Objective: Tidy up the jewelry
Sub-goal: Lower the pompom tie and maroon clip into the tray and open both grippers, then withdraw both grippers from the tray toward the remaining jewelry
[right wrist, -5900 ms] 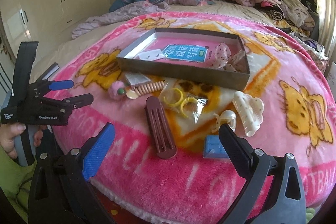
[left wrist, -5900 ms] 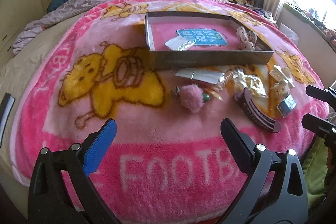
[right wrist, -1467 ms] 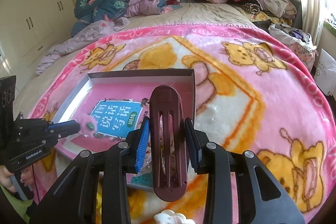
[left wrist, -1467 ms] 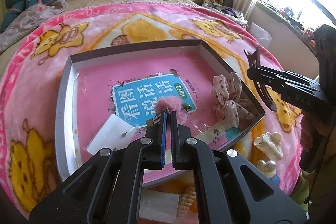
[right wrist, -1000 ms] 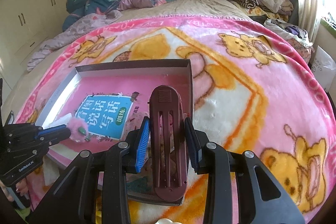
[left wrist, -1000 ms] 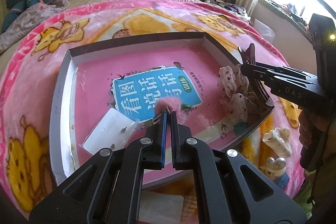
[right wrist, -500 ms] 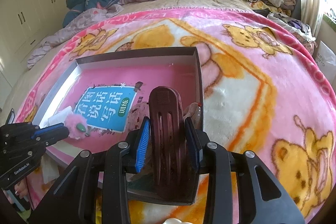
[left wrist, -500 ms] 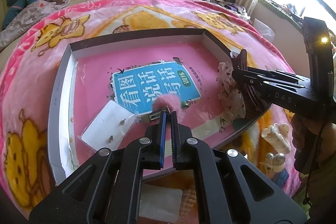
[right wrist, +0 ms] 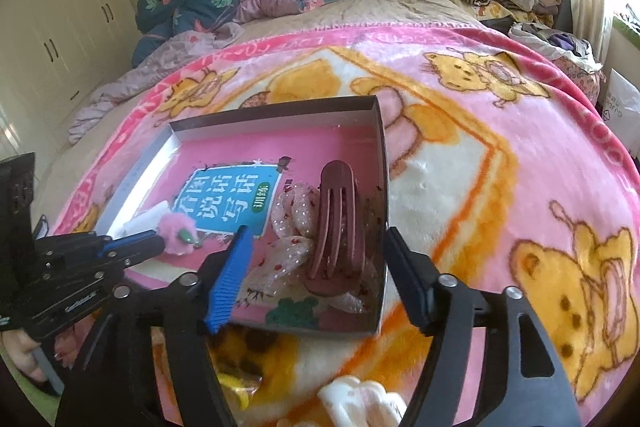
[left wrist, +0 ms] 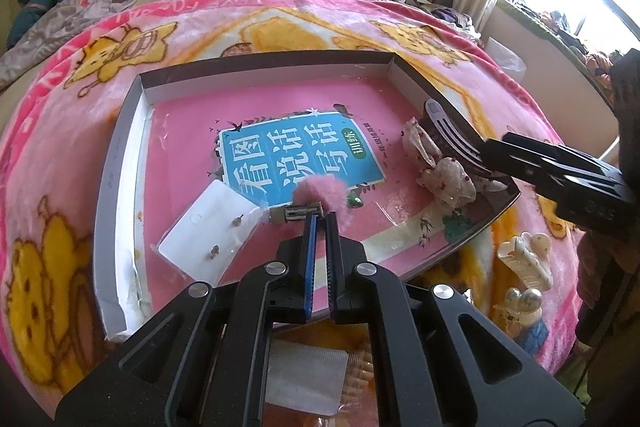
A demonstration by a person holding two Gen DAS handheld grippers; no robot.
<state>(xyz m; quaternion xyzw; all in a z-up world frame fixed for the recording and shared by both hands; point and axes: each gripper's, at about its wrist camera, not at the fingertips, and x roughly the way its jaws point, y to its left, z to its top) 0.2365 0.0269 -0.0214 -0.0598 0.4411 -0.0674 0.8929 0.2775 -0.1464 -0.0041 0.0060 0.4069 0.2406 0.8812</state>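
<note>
blanket (right wrist: pixel 500 163): pink fleece with yellow cartoon bears, spread under both claws and everything else.
box (right wrist: pixel 276 111): shallow grey tray with a pink floor and a blue printed label, lying just ahead of both claws.
right gripper (right wrist: pixel 316 267): released, fingers spread wide, poised at the box's near right corner.
maroon hair clip (right wrist: pixel 338 223): lies inside the box between and just beyond the right claw's open fingers, resting partly on a sheer spotted scrunchie (right wrist: pixel 294 227); no finger appears to touch it.
left gripper (left wrist: pixel 319 223): clenched on the metal clasp of a pink pom-pom clip (left wrist: pixel 318 193), held low over the box floor straight ahead of its tips; whether the pom-pom already rests on the floor is hard to tell at this angle.
earring card (left wrist: pixel 208 227): white, in the box just left of the left claw's tips.
white claw clip (left wrist: pixel 524 259): outside the box on the blanket, to the right of the left claw.
step in hand: putting loose pieces into the box; the maroon clip looks delivered, the pom-pom not yet let go.
next move: likely the left claw opens to drop the pom-pom, while the right backs out toward the pieces left on the blanket.
</note>
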